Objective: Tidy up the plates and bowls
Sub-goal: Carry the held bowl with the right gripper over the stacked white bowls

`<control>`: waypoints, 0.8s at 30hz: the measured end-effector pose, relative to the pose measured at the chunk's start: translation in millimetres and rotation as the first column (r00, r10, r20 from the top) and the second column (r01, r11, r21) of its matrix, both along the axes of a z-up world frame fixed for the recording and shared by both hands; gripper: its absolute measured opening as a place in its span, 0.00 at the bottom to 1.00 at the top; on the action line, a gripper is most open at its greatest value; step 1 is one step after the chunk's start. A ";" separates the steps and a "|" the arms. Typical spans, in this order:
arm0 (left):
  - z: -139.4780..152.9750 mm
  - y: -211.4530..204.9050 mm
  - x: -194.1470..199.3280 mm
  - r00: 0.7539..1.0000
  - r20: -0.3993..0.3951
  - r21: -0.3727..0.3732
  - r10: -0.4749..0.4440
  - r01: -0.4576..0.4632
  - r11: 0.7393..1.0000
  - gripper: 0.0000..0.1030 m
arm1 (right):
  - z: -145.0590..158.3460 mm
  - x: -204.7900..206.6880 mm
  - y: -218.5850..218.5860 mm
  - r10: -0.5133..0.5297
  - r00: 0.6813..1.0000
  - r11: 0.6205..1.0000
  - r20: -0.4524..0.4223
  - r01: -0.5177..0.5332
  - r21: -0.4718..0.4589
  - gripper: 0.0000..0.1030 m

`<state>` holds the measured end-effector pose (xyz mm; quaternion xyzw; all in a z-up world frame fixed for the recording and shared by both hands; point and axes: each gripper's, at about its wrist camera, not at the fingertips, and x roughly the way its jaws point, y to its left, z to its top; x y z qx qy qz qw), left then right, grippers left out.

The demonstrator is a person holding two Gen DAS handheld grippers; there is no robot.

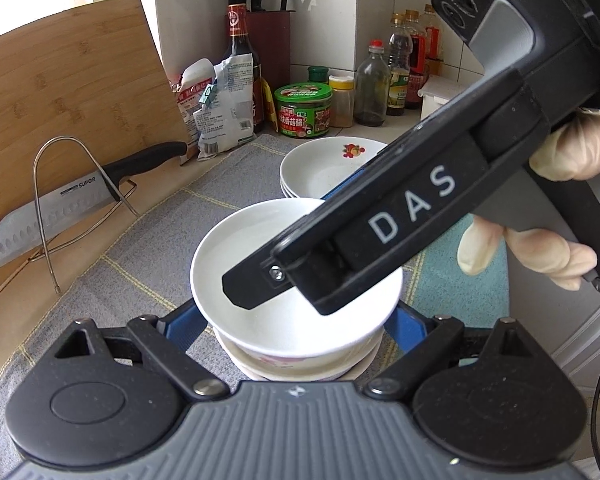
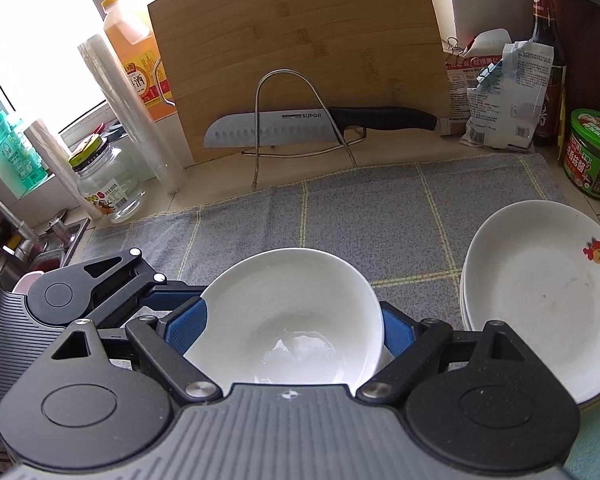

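On the grey mat (image 2: 380,208), my right gripper (image 2: 292,332) and left gripper (image 1: 296,316) both spread wide around the bowl (image 2: 284,312) rim, plates (image 2: 540,300) just beside

Pale countertop (image 2: 220,176) covered by grey checked cloth (image 2: 380,208); on cloth: stacked bowls (image 1: 296,344), stacked plates (image 2: 540,300).

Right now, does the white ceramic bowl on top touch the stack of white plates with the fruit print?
Apart. In the right wrist view, grey mat shows between the white bowl and the plate stack.
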<state>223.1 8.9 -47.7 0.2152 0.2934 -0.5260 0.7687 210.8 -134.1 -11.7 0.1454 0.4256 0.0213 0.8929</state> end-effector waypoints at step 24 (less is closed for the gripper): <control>7.0 12.7 4.1 1.000 -0.027 -0.036 -0.001 0.000 0.999 0.93 | -4.0 -8.0 -4.1 -0.046 0.999 0.999 0.016 0.046 -0.013 1.00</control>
